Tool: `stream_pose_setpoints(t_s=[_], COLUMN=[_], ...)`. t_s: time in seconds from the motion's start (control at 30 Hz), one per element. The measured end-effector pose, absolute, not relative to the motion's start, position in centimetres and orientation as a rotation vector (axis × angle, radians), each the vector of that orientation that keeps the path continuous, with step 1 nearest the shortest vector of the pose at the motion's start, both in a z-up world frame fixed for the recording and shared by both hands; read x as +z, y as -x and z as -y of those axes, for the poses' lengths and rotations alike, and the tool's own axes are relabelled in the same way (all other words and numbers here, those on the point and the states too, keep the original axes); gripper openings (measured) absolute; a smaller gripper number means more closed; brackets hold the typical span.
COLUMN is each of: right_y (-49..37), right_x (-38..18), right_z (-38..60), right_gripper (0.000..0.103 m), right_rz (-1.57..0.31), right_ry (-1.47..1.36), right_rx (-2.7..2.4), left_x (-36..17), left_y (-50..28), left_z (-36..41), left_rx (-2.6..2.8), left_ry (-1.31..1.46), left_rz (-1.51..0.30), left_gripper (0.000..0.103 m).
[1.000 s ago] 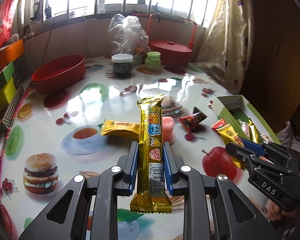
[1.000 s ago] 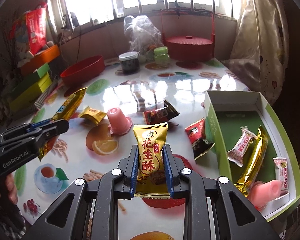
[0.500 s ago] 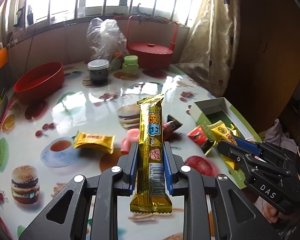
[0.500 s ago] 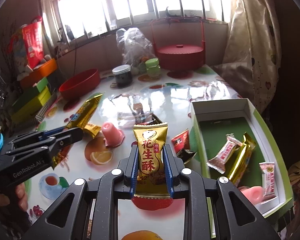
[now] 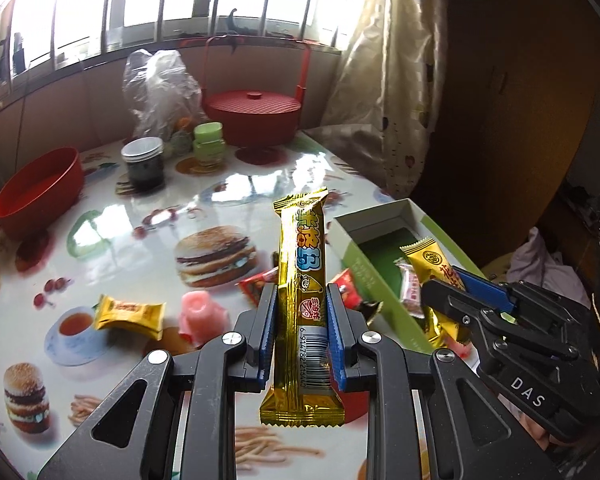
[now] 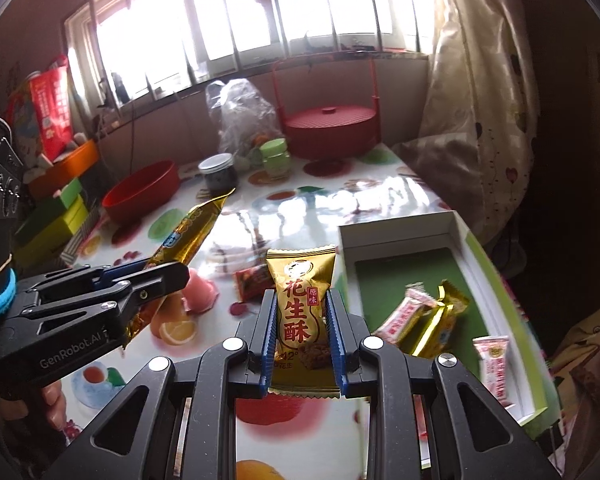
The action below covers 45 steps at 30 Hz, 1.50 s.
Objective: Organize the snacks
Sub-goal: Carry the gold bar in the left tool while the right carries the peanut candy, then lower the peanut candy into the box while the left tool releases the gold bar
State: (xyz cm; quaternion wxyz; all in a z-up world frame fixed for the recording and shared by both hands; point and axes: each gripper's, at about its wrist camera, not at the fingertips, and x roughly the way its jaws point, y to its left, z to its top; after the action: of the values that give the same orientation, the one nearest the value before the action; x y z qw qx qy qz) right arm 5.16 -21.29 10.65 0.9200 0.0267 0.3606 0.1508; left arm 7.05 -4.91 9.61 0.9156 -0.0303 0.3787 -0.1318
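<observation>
The right tool (image 6: 302,334) grips a peanut candy (image 6: 300,312); the left tool (image 5: 302,334) grips a long gold bar (image 5: 302,304). The green box (image 6: 500,280) lies right of both (nearer the right tool).

The gold packet (image 6: 301,316) reads "花生酥"; one claw (image 5: 456,298) says "DAS", the other (image 6: 162,276) "GenRobot.AI".

Black claws (image 5: 302,328) (image 6: 302,332) with blue ribbed pads, silver screws, white "DAS" and "GenRobot.AI" lettering

Two wrist views, close behind each gripper, angled down, sharing table (image 5: 236,196) (green box (image 6: 500,280) too)
</observation>
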Motion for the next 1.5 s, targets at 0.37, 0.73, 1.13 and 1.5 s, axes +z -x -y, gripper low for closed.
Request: stream_pose_setpoints(t_s=[0.37, 0.73, 1.13, 1.5], right_y=[-5.5, -5.9, -6.7, -8.3], right_x=[10.7, 10.4, 9.3, 7.5], right_z=[24.8, 28.3, 31.6, 33.0], right_gripper=[0.023, 0.023, 0.023, 0.023], right_rz=[-0.742, -0.748, -0.777, -0.828], right_ry=[-0.057, -0.063, -0.085, -0.078], right_rx=[0.24, 0.17, 0.118, 0.107], left_x=[9.8, 9.5, 7.6, 5.5], left_y=[-8.1, -9.3, -11.0, -12.5], left_z=[8.7, 11.7, 14.7, 16.7], left_rx=[-0.34, -0.394, -0.422, -0.422], left_ry=[0.054, 0.057, 0.061, 0.062], left_rz=[-0.787, -0.819, -0.884, -0.941], left_gripper=[0.024, 0.024, 0.024, 0.024])
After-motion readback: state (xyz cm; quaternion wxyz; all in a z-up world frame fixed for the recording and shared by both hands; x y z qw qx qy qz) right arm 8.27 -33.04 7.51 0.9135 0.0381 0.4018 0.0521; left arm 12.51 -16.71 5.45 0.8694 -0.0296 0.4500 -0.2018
